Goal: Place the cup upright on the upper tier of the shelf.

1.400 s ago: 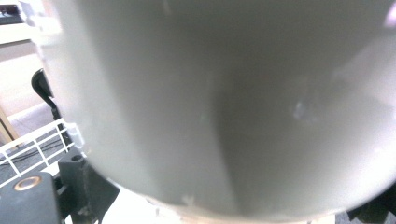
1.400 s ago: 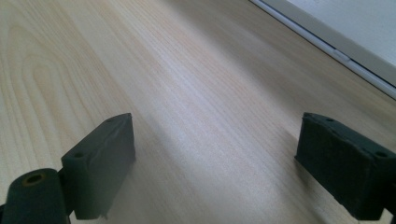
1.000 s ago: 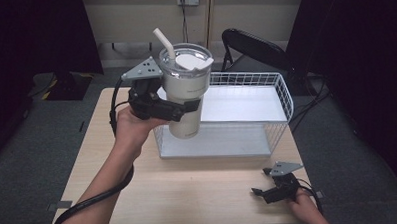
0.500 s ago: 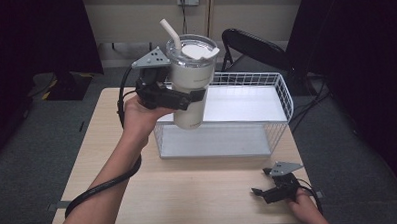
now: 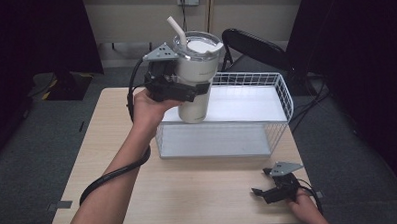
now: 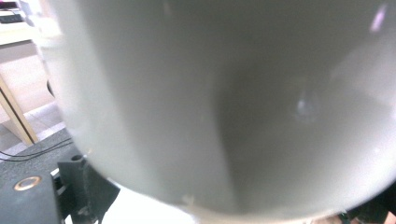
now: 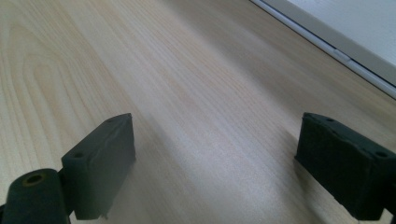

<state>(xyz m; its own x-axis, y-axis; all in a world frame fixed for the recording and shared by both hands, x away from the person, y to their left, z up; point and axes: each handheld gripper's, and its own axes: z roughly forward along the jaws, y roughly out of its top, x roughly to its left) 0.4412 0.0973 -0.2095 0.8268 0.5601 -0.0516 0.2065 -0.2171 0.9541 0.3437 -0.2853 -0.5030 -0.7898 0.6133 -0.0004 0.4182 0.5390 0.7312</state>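
A white tumbler (image 5: 194, 108) with a clear lid and a white straw (image 5: 176, 30) hangs upright in the air over the left end of a white wire basket (image 5: 282, 96). My left gripper (image 5: 187, 91) is shut on the tumbler's body from the left side. In the left gripper view the tumbler's wall (image 6: 224, 102) sits right against the camera, with one black finger (image 6: 86, 186) below it at the left. My right gripper (image 5: 259, 183) rests on the table near the front right corner, open, with bare wood between its jaws (image 7: 215, 135).
The basket stands on a light wooden table (image 5: 189, 192) at the back right, and its white floor holds nothing. A black folding chair (image 5: 254, 45) stands behind the table. A black cable (image 5: 113, 172) trails under the left forearm.
The left hand has carried the tumbler to the right, from beside the basket's left edge to over its left end. The right gripper has stayed put.
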